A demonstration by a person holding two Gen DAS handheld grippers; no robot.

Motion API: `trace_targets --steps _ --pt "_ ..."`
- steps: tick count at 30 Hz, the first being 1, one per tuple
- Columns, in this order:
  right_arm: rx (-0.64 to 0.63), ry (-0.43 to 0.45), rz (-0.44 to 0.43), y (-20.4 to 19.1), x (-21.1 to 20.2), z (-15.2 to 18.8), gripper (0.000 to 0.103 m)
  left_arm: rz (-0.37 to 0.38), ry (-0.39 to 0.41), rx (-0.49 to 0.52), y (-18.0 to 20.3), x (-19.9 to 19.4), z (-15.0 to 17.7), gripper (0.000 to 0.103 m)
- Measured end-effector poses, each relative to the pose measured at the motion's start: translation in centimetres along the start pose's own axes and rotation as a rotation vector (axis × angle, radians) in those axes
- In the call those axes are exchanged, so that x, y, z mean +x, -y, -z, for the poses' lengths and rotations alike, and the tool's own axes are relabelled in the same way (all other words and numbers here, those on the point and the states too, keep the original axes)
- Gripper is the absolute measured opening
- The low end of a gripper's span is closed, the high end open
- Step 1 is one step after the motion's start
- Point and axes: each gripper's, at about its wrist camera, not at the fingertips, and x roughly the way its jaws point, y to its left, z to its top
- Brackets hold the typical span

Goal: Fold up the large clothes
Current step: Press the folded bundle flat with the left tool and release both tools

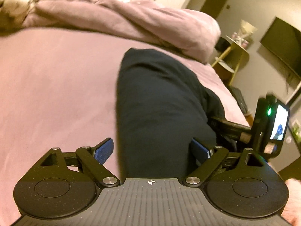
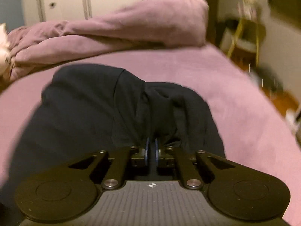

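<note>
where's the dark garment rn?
Dark garment lies mid-bed on the pink sheet, below the bunched duvet; right gripper pinches its near edge.

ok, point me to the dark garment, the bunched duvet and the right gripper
dark garment (image 2: 90,101), right wrist view, flat left part
bunched duvet (image 2: 150,22), right wrist view, top of the heap
right gripper (image 2: 151,146), right wrist view, between the shut fingertips

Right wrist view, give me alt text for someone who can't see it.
The right gripper is shut on a bunched fold of a dark navy cloth garment lying on a pink bedsheet. A rumpled pink duvet lies behind.
</note>
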Motion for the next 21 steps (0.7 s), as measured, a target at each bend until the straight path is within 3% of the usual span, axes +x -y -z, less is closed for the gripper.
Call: trace_targets --steps 3,6,8,9,10,15,21 --pt "-0.012 0.056 -0.009 -0.1 -0.4 0.4 0.004 0.009 0.001 -0.01 -1.1 -1.3 0.3 0.091" --pt "0.049 0.047 -0.046 0.9 -2.4 -0.6 0.005 0.02 -0.013 0.007 -1.9 -2.5 1.0 0.091" --pt "0.084 0.078 -0.095 1.1 -5.1 -0.9 0.008 0.032 -0.014 0.021 -1.8 -3.3 1.8 0.091" --pt "0.096 0.094 -0.105 0.9 -6.3 -1.2 0.014 0.044 -0.01 0.029 -1.7 -3.6 2.2 0.091" --pt "0.114 0.111 -0.114 0.8 -8.1 -0.8 0.022 0.046 -0.017 0.029 -1.5 -3.8 2.3 0.091" --pt "0.126 0.147 -0.164 -0.1 -13.6 2.7 0.023 0.064 -0.106 0.043 -0.1 -3.6 3.9 0.09" --pt "0.038 0.097 -0.12 -1.1 -14.3 5.6 0.025 -0.021 -0.127 0.081 2.2 -0.6 4.6 0.087"
